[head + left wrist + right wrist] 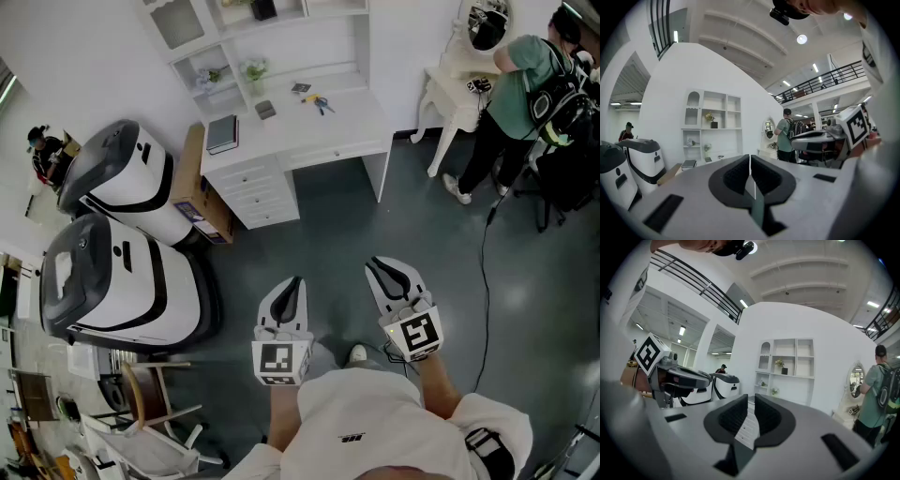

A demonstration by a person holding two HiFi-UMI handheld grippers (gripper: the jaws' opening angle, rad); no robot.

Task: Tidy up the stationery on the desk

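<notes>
Across the grey floor stands the white desk (352, 127). On it lie a dark notebook (222, 133), a small dark block (266, 110), a card (300, 88) and blue and yellow stationery (318, 102). Both grippers are held level, far short of the desk, and neither holds anything. My left gripper (296, 280) (750, 157) has its black pads together. My right gripper (377, 264) (750, 399) is shut too, and it points at the shelf unit (787, 362). From the left gripper view the desk (701, 161) shows small beyond the jaws.
Two large white and black machines (122, 178) (112, 281) stand left of the desk, with a cardboard box (202, 197) between them and it. A person in a green shirt (520, 94) stands at a white side table (459, 89). A cable (485, 281) crosses the floor. A wooden chair (150, 394) stands near left.
</notes>
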